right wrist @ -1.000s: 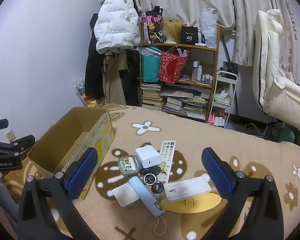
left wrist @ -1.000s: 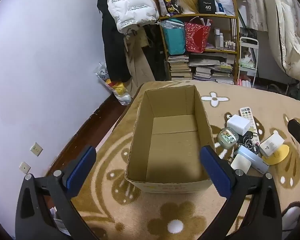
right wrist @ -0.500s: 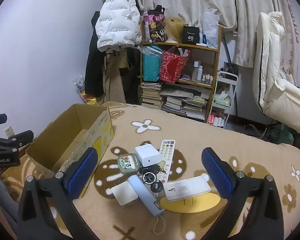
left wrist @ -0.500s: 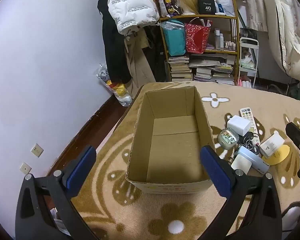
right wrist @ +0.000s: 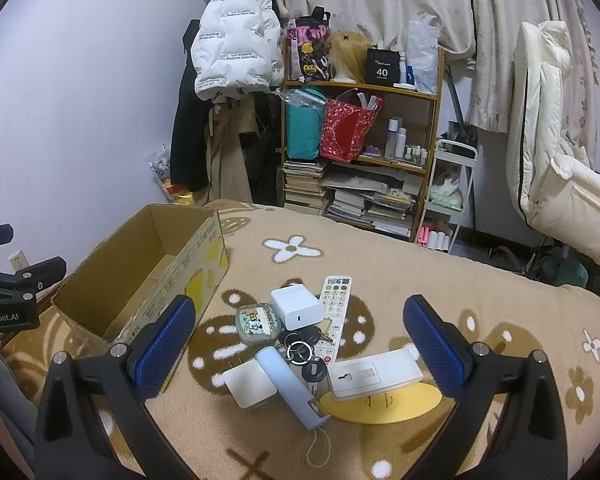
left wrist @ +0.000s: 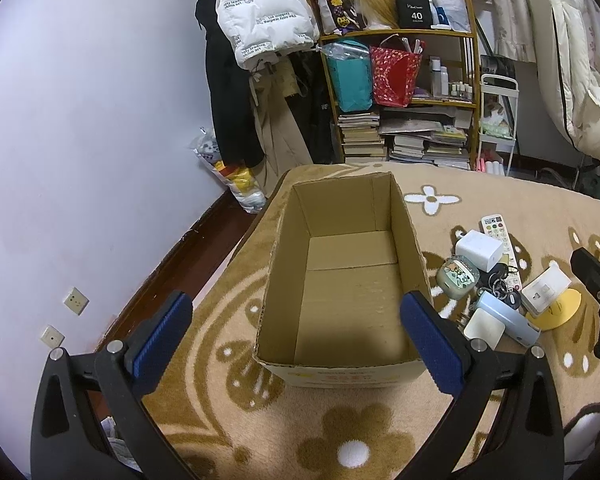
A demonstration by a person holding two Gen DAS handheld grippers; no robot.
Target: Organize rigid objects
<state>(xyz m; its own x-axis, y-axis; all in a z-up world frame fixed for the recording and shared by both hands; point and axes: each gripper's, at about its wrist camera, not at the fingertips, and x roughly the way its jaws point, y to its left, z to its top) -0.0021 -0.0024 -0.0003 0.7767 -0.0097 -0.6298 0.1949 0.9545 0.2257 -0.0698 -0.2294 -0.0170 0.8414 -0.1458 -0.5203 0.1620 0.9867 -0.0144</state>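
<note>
An empty cardboard box (left wrist: 340,280) (right wrist: 148,264) stands open on the flowered blanket. My left gripper (left wrist: 298,338) hovers open over its near end. To the box's right lies a pile: a white charger (right wrist: 297,307), a remote control (right wrist: 334,312), a green round tin (right wrist: 258,323), keys (right wrist: 304,346), a pale blue cylinder (right wrist: 290,386), a white square pad (right wrist: 249,384), a white flat device (right wrist: 374,374) on a yellow disc (right wrist: 380,402). My right gripper (right wrist: 298,342) hangs open above this pile, touching nothing.
The beige blanket (right wrist: 440,288) runs to the right and back. A bookshelf (right wrist: 360,152) with bags, books and bottles stands behind, with coats (right wrist: 236,60) hung to its left. A white chair (right wrist: 556,168) is at the right. Wooden floor (left wrist: 172,272) lies left of the box.
Both grippers drifted only slightly; the views rose a little. Nothing was grasped or moved.
</note>
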